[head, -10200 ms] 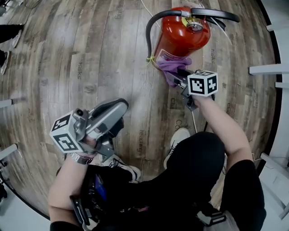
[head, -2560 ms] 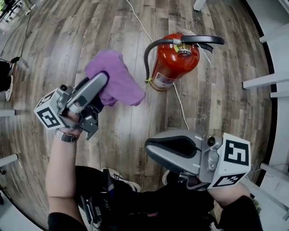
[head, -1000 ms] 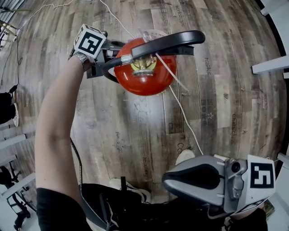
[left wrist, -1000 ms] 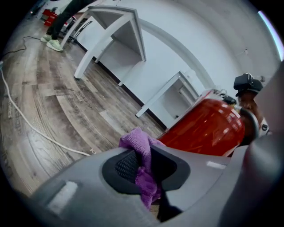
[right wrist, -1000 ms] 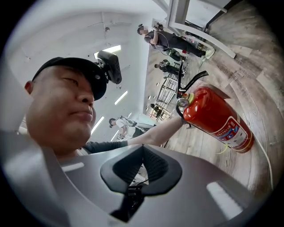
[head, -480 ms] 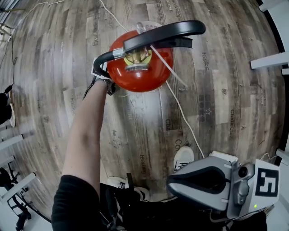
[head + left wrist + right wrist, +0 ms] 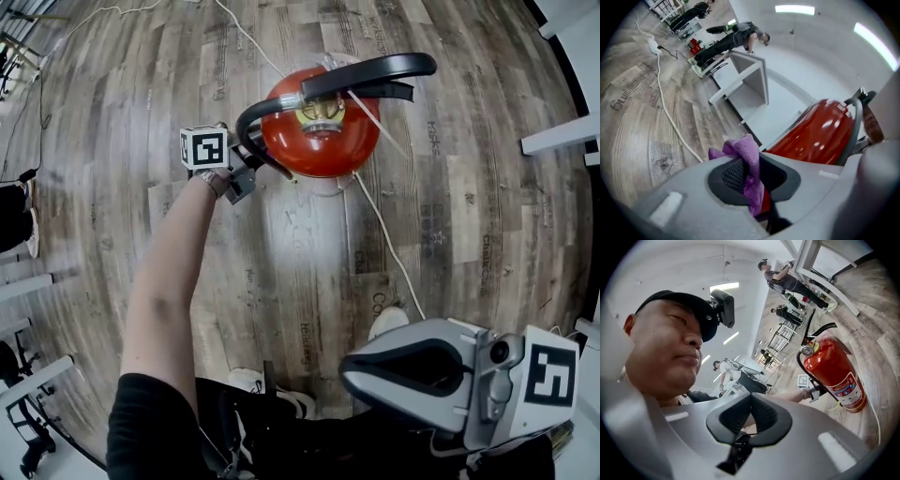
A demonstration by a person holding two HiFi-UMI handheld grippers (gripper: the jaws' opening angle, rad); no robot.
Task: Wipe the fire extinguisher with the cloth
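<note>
Red fire extinguisher [image 7: 314,141] stands upright on the wooden floor [image 7: 281,272], long axis vertical, black handle reaching toward the head view's right. Left gripper [image 7: 749,174] is just beside its left flank, jaws nipped narrowly on the purple cloth [image 7: 740,151]. Right gripper [image 7: 749,409], well apart, is closed and empty.

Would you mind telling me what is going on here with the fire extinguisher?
A person holds a gripper in each hand. The left gripper is clamped on a purple cloth right beside the red fire extinguisher, which stands upright on the wood floor. Whether the cloth touches it isn't clear. The right gripper is shut and empty, held back near the person's body.
</note>
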